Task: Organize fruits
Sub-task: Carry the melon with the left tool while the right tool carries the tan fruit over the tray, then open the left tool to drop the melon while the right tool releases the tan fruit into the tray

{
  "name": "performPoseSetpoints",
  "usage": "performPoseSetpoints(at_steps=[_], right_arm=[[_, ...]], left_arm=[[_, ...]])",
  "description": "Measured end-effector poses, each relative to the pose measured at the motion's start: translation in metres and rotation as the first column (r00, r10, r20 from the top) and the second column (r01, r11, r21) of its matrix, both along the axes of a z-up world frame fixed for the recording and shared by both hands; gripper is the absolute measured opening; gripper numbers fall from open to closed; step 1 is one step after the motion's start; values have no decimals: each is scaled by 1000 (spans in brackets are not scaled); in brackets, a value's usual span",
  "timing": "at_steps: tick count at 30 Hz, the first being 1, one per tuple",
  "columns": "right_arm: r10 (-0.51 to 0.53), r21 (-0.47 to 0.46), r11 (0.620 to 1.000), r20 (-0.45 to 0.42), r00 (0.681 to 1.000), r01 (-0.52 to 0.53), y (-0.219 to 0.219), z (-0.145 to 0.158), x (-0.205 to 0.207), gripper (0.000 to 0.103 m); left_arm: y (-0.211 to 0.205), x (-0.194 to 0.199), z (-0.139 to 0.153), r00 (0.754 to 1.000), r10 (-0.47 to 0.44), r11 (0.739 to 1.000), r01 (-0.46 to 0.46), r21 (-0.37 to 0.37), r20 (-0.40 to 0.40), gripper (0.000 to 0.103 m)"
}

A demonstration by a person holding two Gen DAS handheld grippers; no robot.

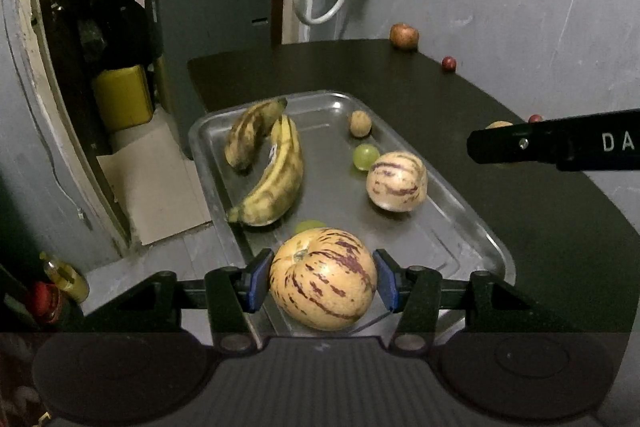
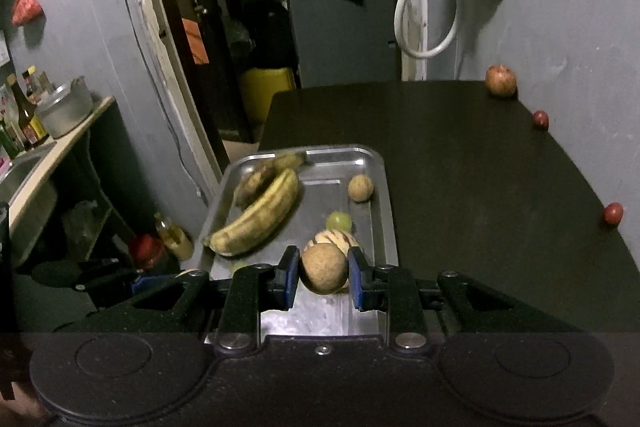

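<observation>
Grey walls close in a dim room where a dark surface carries a steel tray near its left edge. Over the tray's near end, the left tool is clenched on a striped pepino melon, its blue pads pressing both sides of the fruit. Close beside it, the right tool grips a small round brown fruit between its own blue pads, also above the tray's near end.

Lying in the tray are a second striped pepino melon by the right rim, a green grape just behind it, and another small brown fruit toward the far right corner. Two spotted, overripe bananas lie along the tray's left side, touching one another. A second green grape shows just behind the held melon.

Along the surface's right edge, against the wall, sit an apple at the far corner and two small red fruits nearer, well apart from each other.
</observation>
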State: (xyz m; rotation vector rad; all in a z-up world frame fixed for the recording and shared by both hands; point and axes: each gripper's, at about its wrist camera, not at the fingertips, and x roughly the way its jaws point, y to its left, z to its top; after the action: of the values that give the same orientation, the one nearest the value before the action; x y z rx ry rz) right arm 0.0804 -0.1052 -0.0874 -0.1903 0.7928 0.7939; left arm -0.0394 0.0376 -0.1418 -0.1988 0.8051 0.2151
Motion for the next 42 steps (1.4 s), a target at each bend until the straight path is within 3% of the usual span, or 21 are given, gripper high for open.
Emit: performPoseSetpoints(at_steps=[7, 20, 35, 42], right_arm=[[15, -45, 999, -37, 999, -16, 9, -28, 9, 27], [29, -140, 989, -82, 996, -40, 26, -71, 29, 27], [44, -168, 984, -87, 995, -59, 33, -80, 33, 28], [29, -162, 986, -106, 994, -46, 31, -79, 36, 33]], left_arm=[[0, 16, -11, 1000, -6, 999, 7, 47, -14, 57], [3, 27, -23, 999, 0, 998, 2, 56, -36, 58], [6, 33, -23, 999, 2, 998, 0, 59, -39, 59], [6, 34, -23, 999, 1, 998, 2, 60, -42, 59]])
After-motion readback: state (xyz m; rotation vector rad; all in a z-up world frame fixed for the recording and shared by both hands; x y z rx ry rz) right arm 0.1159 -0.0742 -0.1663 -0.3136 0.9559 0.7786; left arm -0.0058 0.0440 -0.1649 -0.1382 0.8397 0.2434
